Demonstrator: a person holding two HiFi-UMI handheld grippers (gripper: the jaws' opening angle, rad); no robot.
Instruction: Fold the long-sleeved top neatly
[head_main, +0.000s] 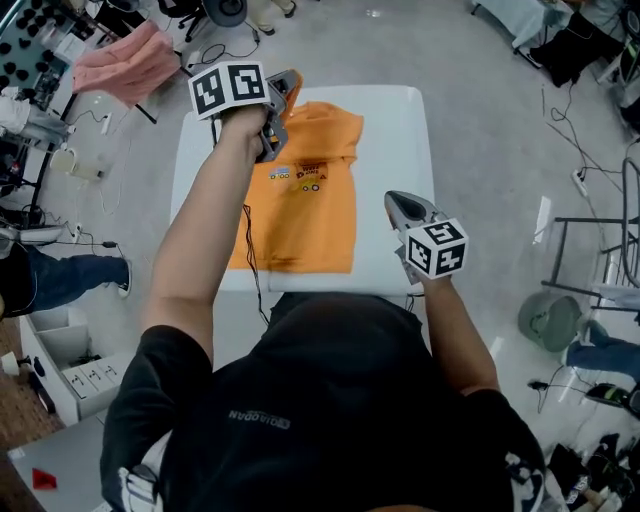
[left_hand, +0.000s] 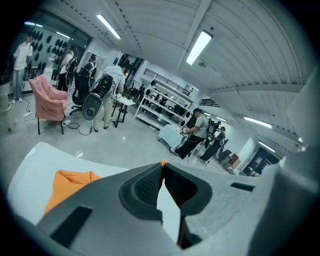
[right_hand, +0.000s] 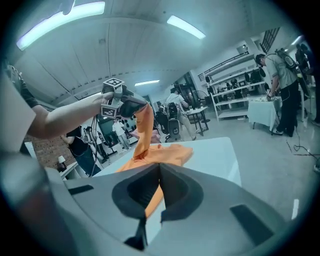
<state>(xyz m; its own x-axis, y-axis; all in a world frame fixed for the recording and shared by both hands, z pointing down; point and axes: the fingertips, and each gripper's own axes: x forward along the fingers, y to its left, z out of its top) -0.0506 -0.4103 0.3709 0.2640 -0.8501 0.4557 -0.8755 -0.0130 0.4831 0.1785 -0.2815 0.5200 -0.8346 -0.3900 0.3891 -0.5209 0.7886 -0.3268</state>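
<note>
An orange long-sleeved top (head_main: 310, 200) with a small print on its chest lies partly folded on the white table (head_main: 395, 130). My left gripper (head_main: 290, 80) is over the top's far left corner, shut on an edge of the orange cloth. A sliver of orange shows at its tips (left_hand: 162, 164). In the right gripper view a strip of the top (right_hand: 145, 125) hangs lifted from the left gripper (right_hand: 134, 107). My right gripper (head_main: 392, 200) is shut and holds nothing. It hovers over bare table just right of the top, pointing across it (right_hand: 160, 167).
A pink cloth (head_main: 125, 62) is draped over a chair beyond the table's far left corner. A white storage unit (head_main: 60, 360) and a person's legs in jeans (head_main: 60, 275) are at the left. Cables run over the floor. Several people stand at shelves in the background (left_hand: 197, 127).
</note>
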